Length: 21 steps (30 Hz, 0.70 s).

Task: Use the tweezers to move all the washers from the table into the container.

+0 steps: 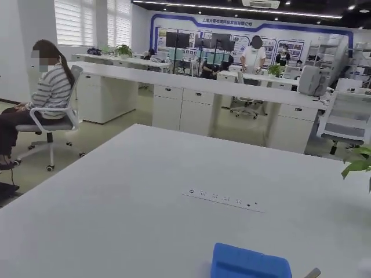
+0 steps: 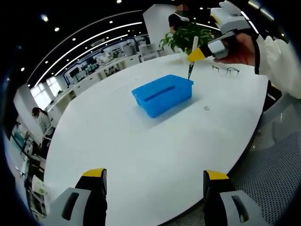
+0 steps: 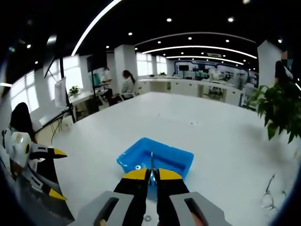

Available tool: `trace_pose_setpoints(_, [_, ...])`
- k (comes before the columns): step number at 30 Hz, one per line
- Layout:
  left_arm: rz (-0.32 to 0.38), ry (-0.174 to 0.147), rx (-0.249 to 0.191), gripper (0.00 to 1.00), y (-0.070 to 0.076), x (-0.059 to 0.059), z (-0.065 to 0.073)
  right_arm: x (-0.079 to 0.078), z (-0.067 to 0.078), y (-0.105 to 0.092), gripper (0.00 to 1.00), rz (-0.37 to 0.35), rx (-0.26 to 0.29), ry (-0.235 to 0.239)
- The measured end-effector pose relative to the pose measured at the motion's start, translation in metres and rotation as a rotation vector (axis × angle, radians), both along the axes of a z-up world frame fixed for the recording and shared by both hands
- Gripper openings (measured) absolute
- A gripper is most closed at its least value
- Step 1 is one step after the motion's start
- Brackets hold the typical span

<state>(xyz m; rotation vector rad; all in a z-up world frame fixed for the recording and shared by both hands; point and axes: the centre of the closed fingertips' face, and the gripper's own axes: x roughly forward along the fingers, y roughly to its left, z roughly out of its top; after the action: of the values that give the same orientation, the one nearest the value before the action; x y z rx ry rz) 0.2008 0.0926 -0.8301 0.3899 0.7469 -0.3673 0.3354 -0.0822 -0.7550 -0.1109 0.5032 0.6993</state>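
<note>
Tweezers (image 3: 151, 165), clamped between the right gripper's (image 3: 150, 175) closed jaws, point down over the blue container (image 3: 176, 157), lined up for a drop. One washer (image 3: 138, 167) lies inside; a loose washer (image 2: 206, 108) waits on the table (image 2: 117, 141) near the container's near side. Left gripper (image 2: 155, 173) hangs clear, jaws wide apart, giving room.

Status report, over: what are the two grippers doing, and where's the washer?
Left gripper open, holding nothing. Right gripper shut on tweezers, tips at container rim. One washer on table beside container. Glasses off to the side, nothing blocking.
</note>
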Motion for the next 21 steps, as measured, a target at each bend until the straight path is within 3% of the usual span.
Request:
trace_pose_setpoints(10, [-0.020, 0.004, -0.001, 0.86, -0.003, -0.001, 0.000, -0.020, -0.019, -0.016, 0.03, -0.057, 0.026, 0.052])
trace_pose_setpoints(21, [-0.015, 0.002, -0.006, 0.86, -0.002, -0.001, 0.000, -0.031, -0.040, -0.022, 0.03, -0.066, 0.008, 0.096])
